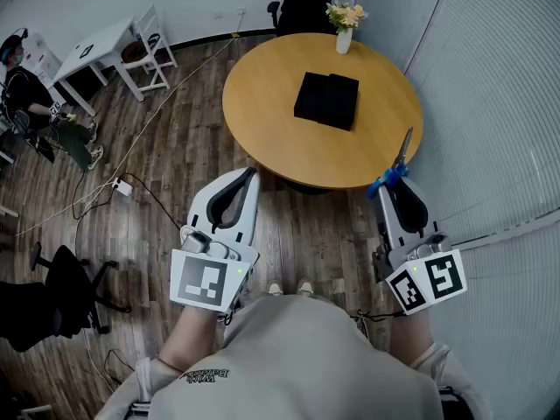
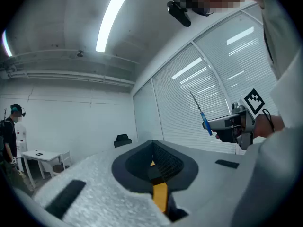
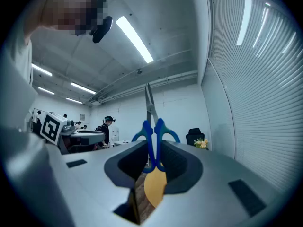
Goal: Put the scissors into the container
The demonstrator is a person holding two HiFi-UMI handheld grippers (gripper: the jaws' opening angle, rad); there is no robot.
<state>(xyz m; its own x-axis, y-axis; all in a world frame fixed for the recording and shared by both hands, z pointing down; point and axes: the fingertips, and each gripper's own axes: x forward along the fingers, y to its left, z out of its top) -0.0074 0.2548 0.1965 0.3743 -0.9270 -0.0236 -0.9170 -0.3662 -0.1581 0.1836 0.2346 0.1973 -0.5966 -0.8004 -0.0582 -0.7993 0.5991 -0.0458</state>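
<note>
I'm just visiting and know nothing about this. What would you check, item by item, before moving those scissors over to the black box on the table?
1. Grip on the scissors: ok. The right gripper has its jaws shut on the blue handles, with the blades closed and pointing away.
2. Left gripper free: ok. Its jaws are together with nothing between them.
3. Black container in place: ok. It sits on the round wooden table.
4. Container open to receive the scissors: cannot tell from above.
5. Flower vase out of the way: ok. It stands at the far edge, apart from the container.
</note>
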